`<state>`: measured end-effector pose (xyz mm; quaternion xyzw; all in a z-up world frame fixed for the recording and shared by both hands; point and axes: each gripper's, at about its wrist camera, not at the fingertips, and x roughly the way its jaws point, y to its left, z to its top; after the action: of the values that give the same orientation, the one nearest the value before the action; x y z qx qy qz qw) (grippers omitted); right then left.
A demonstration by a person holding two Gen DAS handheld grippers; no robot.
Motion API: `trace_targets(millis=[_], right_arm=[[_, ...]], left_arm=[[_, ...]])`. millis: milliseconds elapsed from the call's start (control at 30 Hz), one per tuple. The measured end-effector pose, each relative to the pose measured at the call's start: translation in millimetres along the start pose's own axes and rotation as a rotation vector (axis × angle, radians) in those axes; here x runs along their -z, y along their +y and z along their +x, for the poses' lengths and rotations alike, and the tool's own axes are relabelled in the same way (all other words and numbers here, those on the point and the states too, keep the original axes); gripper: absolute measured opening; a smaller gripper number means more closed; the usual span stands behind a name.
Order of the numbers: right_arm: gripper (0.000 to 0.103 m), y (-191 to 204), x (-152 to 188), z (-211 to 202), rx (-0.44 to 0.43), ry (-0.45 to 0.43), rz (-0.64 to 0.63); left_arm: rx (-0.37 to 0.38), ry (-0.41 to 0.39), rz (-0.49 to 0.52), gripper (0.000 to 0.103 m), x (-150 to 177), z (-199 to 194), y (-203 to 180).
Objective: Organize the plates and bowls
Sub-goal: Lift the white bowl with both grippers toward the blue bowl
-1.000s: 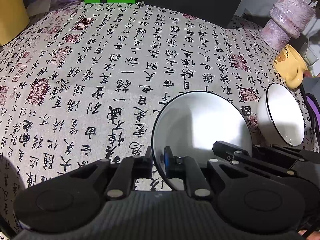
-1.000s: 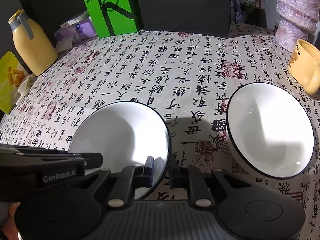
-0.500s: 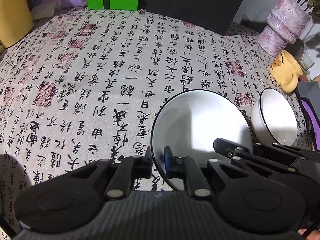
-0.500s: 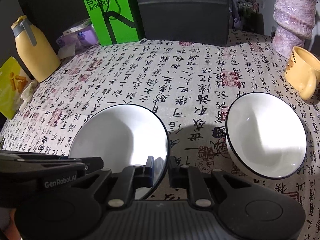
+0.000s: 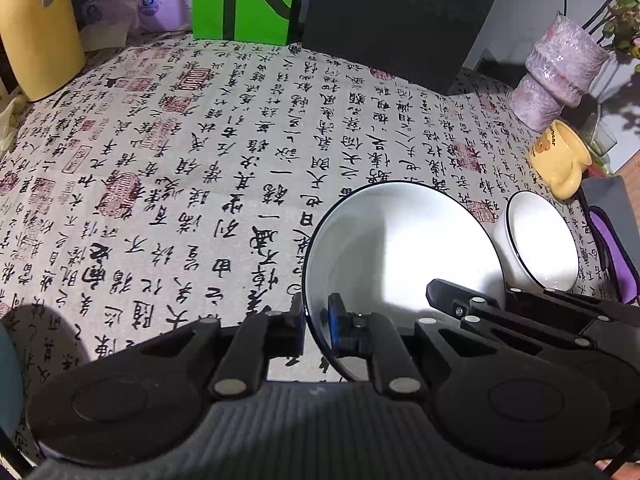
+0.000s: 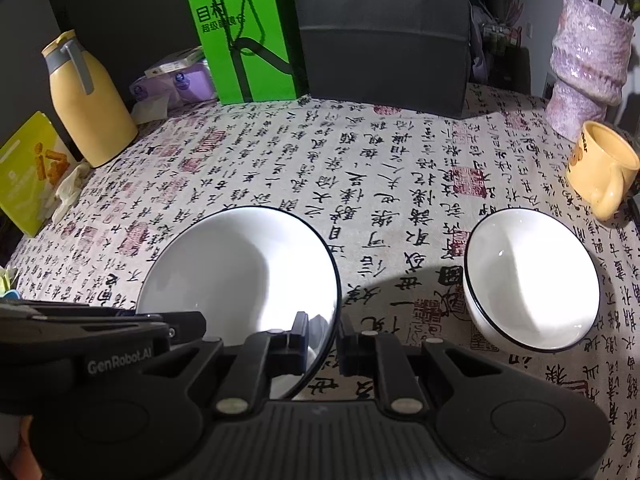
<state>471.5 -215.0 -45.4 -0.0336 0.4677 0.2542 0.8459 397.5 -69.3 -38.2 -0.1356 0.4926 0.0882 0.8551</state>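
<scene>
You hold a wide white plate with a thin black rim [image 5: 400, 248] between both tools above the calligraphy-printed tablecloth [image 5: 200, 160] that covers the table. The left gripper [image 5: 316, 316] has its jaws clamped on the plate's near edge, one pad outside the rim and the blue-faced pad inside it. The right gripper [image 6: 323, 334] has its jaws clamped on the same rim further round, and the plate casts a shadow on the cloth beside it, which suggests it is lifted clear.

Just to the right stands a deeper white bowl with a black rim [image 6: 532, 280], resting on the cloth and apart from the plate. A yellow mug [image 6: 600, 168] and a mottled purple vase [image 6: 588, 56] sit at the far right edge, and a green box [image 6: 248, 32] and a yellow jug [image 6: 88, 100] line the back.

The risks from here are plain. Both grips bite only a thin strip of glazed rim, so if your hands drift apart or twist against each other, the plate could slip out or pivot down. Swinging it right, its edge may knock the bowl and chip either piece. Carried further, it could catch the mug.
</scene>
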Motion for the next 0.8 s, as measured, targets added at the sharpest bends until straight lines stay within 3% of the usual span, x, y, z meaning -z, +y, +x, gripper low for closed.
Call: trace_targets(millis=[800], right_arm=[[0.013, 55.4, 7.8, -30.3, -0.017, -0.046, -0.062]], left_arm=[[-0.005, -0.070, -0.043, 0.012, 22.6, -50.6, 44.3]])
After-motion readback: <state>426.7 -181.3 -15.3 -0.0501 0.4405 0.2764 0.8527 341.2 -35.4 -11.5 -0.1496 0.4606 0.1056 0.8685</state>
